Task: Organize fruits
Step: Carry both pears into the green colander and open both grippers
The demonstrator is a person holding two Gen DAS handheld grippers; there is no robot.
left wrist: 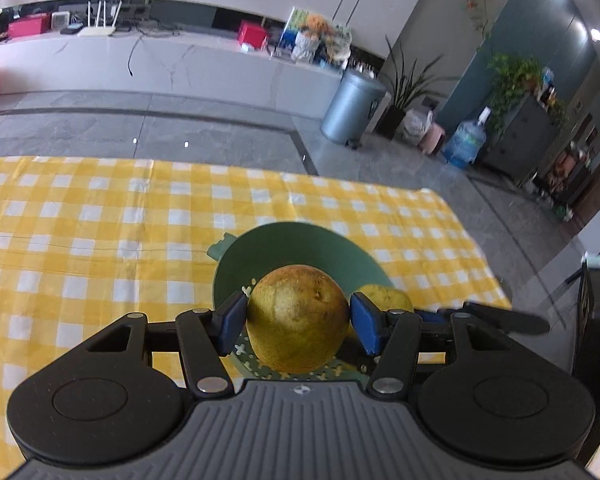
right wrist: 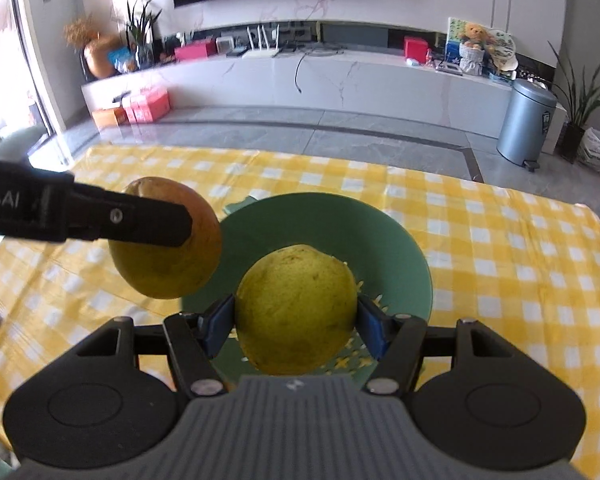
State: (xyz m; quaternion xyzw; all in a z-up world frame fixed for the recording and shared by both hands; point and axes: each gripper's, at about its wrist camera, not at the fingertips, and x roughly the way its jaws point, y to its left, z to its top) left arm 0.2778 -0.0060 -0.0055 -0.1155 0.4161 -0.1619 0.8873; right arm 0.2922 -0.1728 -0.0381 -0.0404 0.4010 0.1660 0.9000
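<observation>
My left fingers [left wrist: 298, 320] clamp a brownish pear [left wrist: 297, 318], my right fingers [right wrist: 296, 322] a yellow pear [right wrist: 296, 308], above the green bowl [right wrist: 380, 236]; counter [right wrist: 500, 248] edges well apart.

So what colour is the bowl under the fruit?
Green bowl, seen best from the right wrist view.

Yellows, greens and blue pads

Yellow-and-white checked cloth [right wrist: 500, 232]; green bowl [right wrist: 340, 224] with pale cross marks; brown-speckled yellow-green pear [left wrist: 298, 324]; brighter yellow-green pear [right wrist: 296, 308]; black hand-held gripper [left wrist: 298, 322] with blue pads [left wrist: 366, 324].
</observation>
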